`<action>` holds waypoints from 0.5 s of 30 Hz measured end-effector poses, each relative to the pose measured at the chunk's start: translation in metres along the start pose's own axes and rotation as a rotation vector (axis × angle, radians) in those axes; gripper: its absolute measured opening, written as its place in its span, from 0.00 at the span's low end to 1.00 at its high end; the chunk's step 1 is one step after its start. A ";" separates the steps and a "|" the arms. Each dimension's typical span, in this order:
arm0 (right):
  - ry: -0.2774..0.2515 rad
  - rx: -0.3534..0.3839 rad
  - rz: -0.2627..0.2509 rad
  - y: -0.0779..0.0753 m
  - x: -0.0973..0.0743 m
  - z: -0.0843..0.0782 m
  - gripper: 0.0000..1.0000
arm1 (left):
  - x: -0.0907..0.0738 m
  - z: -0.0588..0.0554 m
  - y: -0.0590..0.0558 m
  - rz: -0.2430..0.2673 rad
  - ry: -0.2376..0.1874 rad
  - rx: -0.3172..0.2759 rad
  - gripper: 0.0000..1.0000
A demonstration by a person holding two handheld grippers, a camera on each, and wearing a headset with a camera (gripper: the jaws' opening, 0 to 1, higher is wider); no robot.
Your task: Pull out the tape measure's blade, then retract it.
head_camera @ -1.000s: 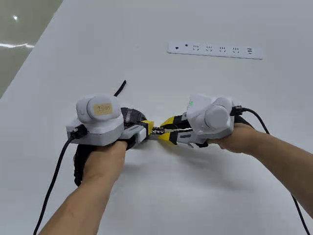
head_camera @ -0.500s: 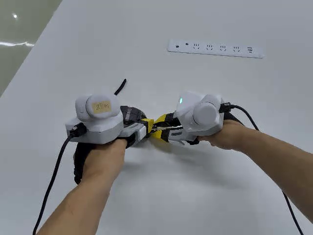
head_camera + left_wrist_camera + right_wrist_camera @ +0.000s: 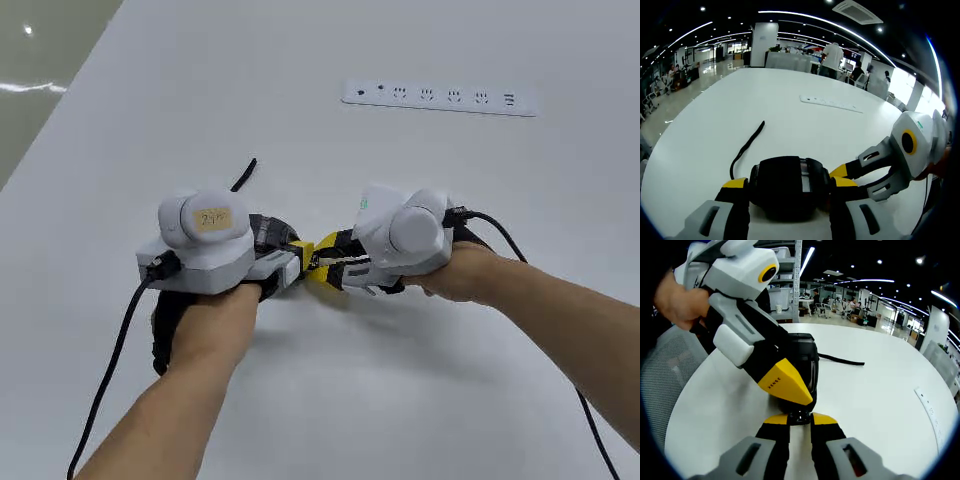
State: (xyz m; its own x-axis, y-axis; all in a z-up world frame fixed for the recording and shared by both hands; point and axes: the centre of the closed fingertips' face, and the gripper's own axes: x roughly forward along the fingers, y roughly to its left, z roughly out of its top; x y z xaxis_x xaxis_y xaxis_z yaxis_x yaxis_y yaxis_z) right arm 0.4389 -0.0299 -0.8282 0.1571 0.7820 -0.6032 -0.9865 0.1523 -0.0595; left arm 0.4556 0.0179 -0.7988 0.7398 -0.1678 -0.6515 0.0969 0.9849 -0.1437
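The black tape measure [image 3: 268, 235] rests on the white table, and my left gripper [image 3: 298, 262] is shut on its case. In the left gripper view the case [image 3: 785, 192] sits squeezed between the yellow-tipped fingers [image 3: 735, 183] of my left gripper [image 3: 789, 186]. My right gripper [image 3: 325, 268] meets it from the right, shut on the blade's end hook [image 3: 800, 416] right at the case mouth [image 3: 802, 360]. Its jaws [image 3: 800, 419] stand almost together. Hardly any blade shows between hook and case. The wrist strap [image 3: 245, 176] trails off behind.
A white power strip [image 3: 440, 98] lies at the far side of the table. Cables run from both grippers toward the table's near edge. In the left gripper view, people stand at benches beyond the table. The floor lies beyond the table's left edge [image 3: 60, 120].
My right gripper has moved left toward the tape measure, and the short stretch of blade seen earlier has gone back into the case. The left gripper has stayed put.
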 end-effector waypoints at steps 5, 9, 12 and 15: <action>-0.001 0.002 0.002 0.000 0.000 0.000 0.14 | -0.001 0.000 0.000 0.004 -0.006 0.002 0.62; 0.001 0.000 0.000 0.000 0.001 0.000 0.15 | -0.001 0.000 0.000 0.007 -0.006 0.005 0.63; 0.002 -0.002 -0.001 0.000 0.001 0.000 0.15 | -0.001 0.000 0.000 0.009 -0.007 0.006 0.63; 0.003 -0.002 -0.002 0.000 0.001 0.000 0.15 | -0.001 0.000 0.000 0.011 -0.008 0.008 0.63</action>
State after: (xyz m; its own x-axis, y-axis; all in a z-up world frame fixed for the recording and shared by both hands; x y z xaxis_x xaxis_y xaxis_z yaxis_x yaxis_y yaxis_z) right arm 0.4395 -0.0292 -0.8285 0.1585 0.7800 -0.6054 -0.9864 0.1521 -0.0623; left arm 0.4547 0.0179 -0.7978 0.7462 -0.1566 -0.6471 0.0937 0.9870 -0.1308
